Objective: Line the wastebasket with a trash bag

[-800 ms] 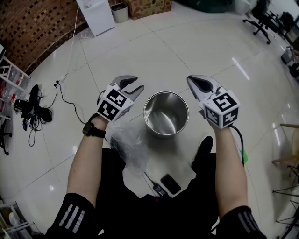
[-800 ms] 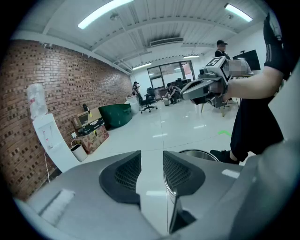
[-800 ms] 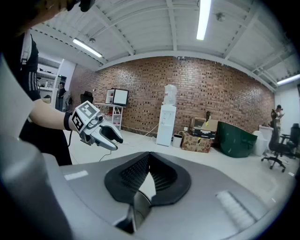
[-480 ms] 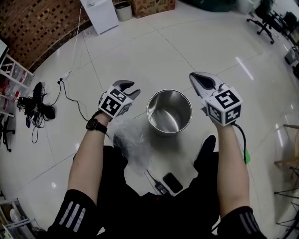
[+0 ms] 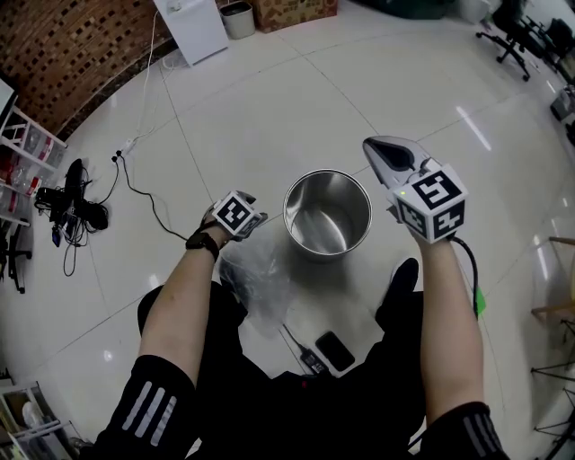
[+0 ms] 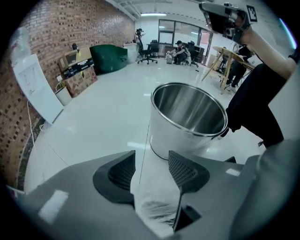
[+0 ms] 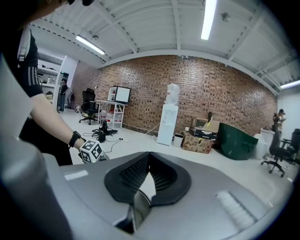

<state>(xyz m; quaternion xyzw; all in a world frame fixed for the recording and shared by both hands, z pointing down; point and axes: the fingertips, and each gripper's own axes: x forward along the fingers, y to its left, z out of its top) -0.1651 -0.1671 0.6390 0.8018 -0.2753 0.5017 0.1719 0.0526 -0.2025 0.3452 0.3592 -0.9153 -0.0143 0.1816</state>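
Note:
A shiny metal wastebasket (image 5: 314, 250) stands upright on the white floor in front of my feet, with nothing inside; the left gripper view shows it close up (image 6: 174, 140). A crumpled clear trash bag (image 5: 258, 277) lies on the floor to its left. My left gripper (image 5: 243, 228) points steeply down over the bag's far end. Its jaws are open, and a fold of the bag (image 6: 154, 199) rises between them without being pinched. My right gripper (image 5: 375, 149) is shut and empty, held up above the basket's right rim.
A black phone (image 5: 329, 351) on a cable lies on the floor by my legs. My dark shoe (image 5: 395, 286) stands just right of the basket. Tangled cables (image 5: 70, 205) lie far left, and a white cabinet (image 5: 190, 27) stands by the brick wall.
My left gripper has sunk and tipped downward onto the bag beside the basket. The right gripper has stayed almost still.

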